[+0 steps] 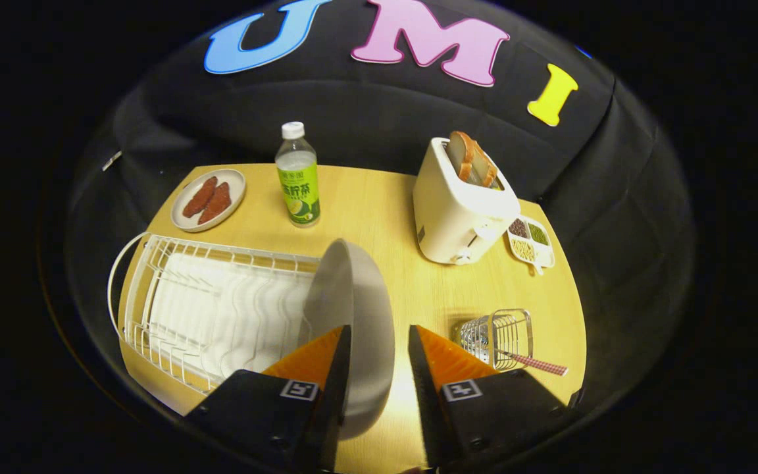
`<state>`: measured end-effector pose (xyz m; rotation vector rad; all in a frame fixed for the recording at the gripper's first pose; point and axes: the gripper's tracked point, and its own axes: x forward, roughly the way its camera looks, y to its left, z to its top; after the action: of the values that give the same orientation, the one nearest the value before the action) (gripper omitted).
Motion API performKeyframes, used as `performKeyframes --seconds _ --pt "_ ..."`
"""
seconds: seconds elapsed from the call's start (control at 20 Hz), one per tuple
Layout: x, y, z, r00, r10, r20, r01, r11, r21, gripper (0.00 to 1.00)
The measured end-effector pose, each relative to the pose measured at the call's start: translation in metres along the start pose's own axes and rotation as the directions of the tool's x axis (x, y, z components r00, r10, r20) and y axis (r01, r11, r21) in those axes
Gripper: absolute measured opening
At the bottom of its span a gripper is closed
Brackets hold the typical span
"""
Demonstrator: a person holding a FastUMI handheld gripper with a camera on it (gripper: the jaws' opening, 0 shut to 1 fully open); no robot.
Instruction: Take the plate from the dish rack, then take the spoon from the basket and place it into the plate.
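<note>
A grey plate (359, 309) stands on edge at the right end of the white wire dish rack (208, 309). Its near rim sits between my two orange fingers. My gripper (379, 332) is open: the left finger overlaps the plate's rim, and a lit strip of table shows between the rim and the right finger. Just right of the right finger is a small wire basket (494, 339). The spoon's red-checked handle (537, 363) sticks out of it toward the table's right edge; the spoon's bowl is hidden inside.
The wooden table (379, 217) also carries a green-labelled bottle (298, 178) beyond the rack and a small plate with sausages (209, 199) at the far left. A white toaster with bread (461, 204) and a divided dish of beans (530, 242) stand at the far right.
</note>
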<state>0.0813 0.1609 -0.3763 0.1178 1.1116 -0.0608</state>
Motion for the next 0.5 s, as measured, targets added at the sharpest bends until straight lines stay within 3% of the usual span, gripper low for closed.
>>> performKeyframes --seconds 0.1,0.4,0.5 --pt "-0.005 0.003 0.005 0.999 -0.039 -0.001 0.039 0.999 0.016 0.35" --pt "-0.025 0.007 0.053 0.979 -0.158 0.127 0.173 0.977 -0.122 0.29" --pt "-0.038 0.011 0.063 0.984 -0.089 0.154 0.099 0.993 -0.061 0.29"
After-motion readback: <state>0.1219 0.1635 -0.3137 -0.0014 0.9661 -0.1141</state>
